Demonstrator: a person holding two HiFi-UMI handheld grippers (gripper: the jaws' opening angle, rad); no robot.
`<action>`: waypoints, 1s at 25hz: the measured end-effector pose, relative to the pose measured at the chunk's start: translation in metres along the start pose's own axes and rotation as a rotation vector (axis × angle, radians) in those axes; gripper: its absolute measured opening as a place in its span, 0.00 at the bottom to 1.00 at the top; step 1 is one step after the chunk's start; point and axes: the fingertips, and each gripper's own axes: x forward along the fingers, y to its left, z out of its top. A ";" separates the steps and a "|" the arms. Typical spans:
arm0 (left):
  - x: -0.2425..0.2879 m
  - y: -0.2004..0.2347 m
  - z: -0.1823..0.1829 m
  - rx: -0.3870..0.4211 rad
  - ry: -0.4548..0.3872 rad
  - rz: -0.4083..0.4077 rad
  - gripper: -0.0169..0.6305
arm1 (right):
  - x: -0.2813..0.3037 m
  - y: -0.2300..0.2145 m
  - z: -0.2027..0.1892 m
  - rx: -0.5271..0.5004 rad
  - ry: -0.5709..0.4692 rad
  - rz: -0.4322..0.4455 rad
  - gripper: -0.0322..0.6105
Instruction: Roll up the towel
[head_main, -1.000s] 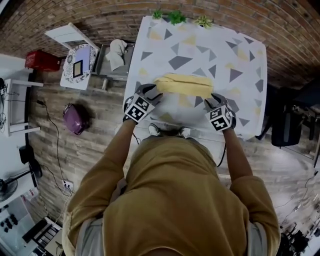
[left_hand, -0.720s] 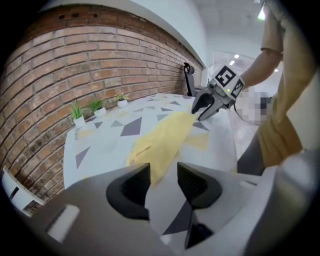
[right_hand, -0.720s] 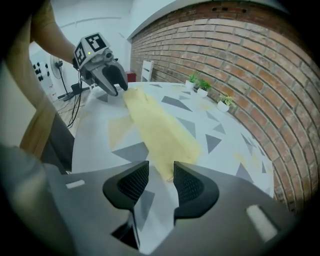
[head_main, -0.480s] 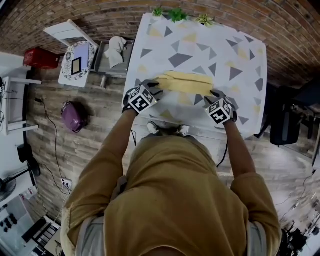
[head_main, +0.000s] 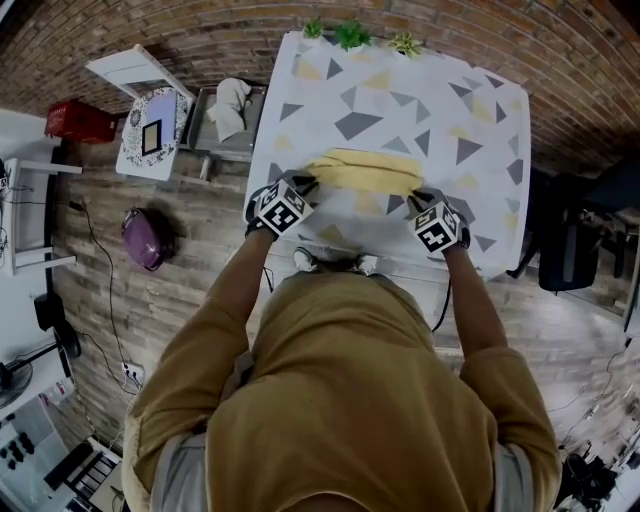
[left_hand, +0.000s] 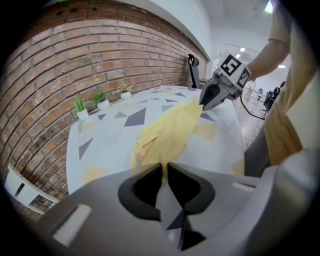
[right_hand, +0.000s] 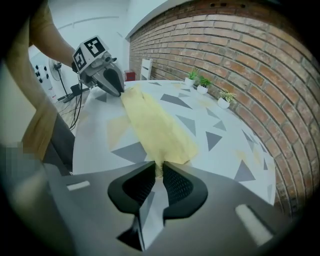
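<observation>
A: What is being hidden in the head view?

B: The near edge of the worktop (head_main: 400, 95) is being covered by the person's shoulders. Both ends of the yellow towel (head_main: 365, 172) are being masked by the grippers. How many layers the towel is lying in cannot be told.

A: How are the jaws being seen?

B: They are being shown plainly in the gripper views. The jaws of the left gripper (left_hand: 164, 169) have just been closing and are being pressed onto one end of the towel, with a sliver of yellow cloth caught between them. The jaws of the right gripper (right_hand: 159, 169) have just been closing too and are being clamped on the opposite end. In each view the cloth nearest the camera is being cut off by the gripper's own body.

A: Where is the towel being kept?

B: It is being held as a long, narrow band across the worktop, near its near edge, between the two grippers.

A: What room is being left?

B: Beyond the towel the patterned surface is lying open as far as three potted plants (head_main: 352, 33). These are lined along the far edge by the brick wall (left_hand: 75, 65). A grey tray (head_main: 205, 120) carrying a white cloth is sitting just beside the left edge. A dark chair (head_main: 568, 250), hard to make out, is standing near the right edge.
</observation>
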 end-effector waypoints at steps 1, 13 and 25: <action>-0.001 -0.001 -0.001 -0.004 0.000 0.002 0.18 | 0.000 0.000 0.000 0.002 -0.001 0.000 0.13; -0.034 -0.011 0.018 -0.064 -0.081 -0.070 0.16 | -0.037 0.008 0.010 0.019 -0.061 0.034 0.11; -0.033 0.018 0.036 -0.187 -0.055 -0.256 0.16 | -0.046 -0.031 0.041 0.183 -0.015 0.214 0.11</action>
